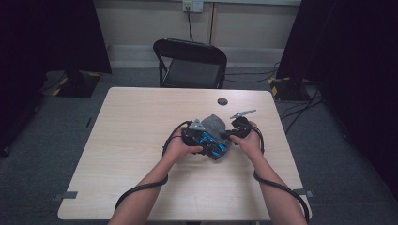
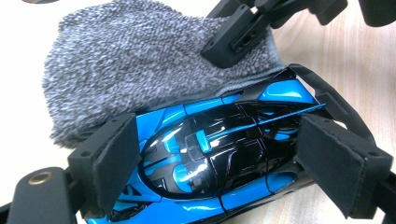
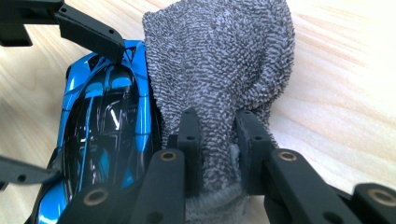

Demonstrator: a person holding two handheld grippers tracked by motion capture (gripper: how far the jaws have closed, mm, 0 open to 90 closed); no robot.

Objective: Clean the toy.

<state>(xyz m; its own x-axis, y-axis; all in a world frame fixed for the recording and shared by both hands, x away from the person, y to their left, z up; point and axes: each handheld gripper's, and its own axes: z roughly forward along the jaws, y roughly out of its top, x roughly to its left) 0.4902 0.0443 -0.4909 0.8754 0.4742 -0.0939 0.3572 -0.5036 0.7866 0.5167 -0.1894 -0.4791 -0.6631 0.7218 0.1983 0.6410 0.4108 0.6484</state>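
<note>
My left tongs (image 2: pixel 219 154) clamp the blue toy car (image 2: pixel 210 163) while my right tongs (image 3: pixel 219 140) pinch the grey cloth (image 3: pixel 219 60); wiping too hard could twist the car loose.

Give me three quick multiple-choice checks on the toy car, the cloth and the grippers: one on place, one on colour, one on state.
1. Where does the grey cloth lie?
A. against the toy car
B. on the chair
C. on the floor

2. What colour is the toy car?
A. red and white
B. blue and black
C. yellow

3. What is the right gripper doing?
A. open over bare table
B. clamped on the cloth
C. holding the car

Answers: 1 A, the cloth lies along the car's side; 2 B, glossy blue body with black panels; 3 B, its jaws pinch a fold of cloth.
</note>
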